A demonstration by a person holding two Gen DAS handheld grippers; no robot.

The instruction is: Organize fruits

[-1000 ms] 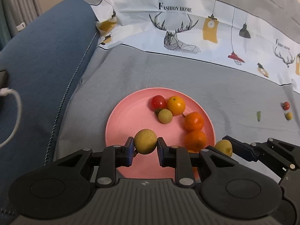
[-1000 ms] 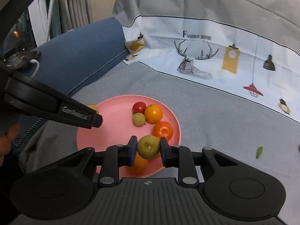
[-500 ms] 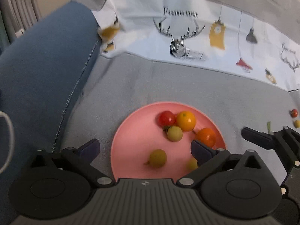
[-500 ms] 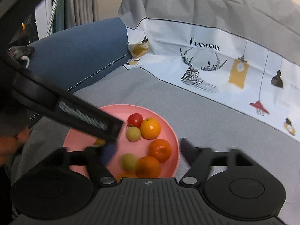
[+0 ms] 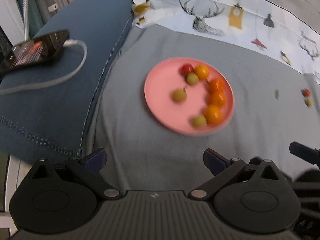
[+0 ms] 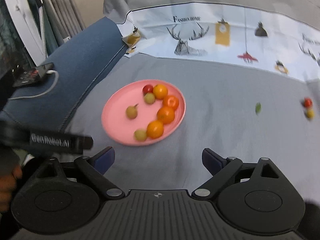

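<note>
Both grippers hang above the grey cloth (image 5: 200,46) with their jaws spread wide and nothing between them. The left gripper (image 5: 155,159) sits at the bottom of its own view, its blue pads over bare cloth below the pink plate (image 5: 160,92). The right gripper (image 6: 158,159) has just been opening its jaws, and they too stand apart over bare cloth, just below the plate's near rim. In the right wrist view a lettered finger of the left gripper crosses the lower left of the frame.

The fruits lie on the plate, which sits in the middle of each frame. A red tomato (image 6: 147,89) and an orange (image 6: 160,91) touch at the top, with a small green fruit (image 6: 149,98) just below them. Three more oranges curve down the plate's right side. A green fruit (image 6: 140,135) rests against the lowest orange (image 6: 155,129) near the bottom rim, and another green fruit with a stem (image 6: 131,112) lies alone left of centre.

At the right edge of the frame, well apart from the plate, a small red fruit (image 6: 308,102) and a yellow one (image 6: 310,114) lie on the cloth, with a green scrap (image 6: 258,107) nearer the plate. At the upper left a phone (image 5: 36,50) with a white cable (image 5: 80,60) lies on the blue cushion (image 5: 60,100).
</note>
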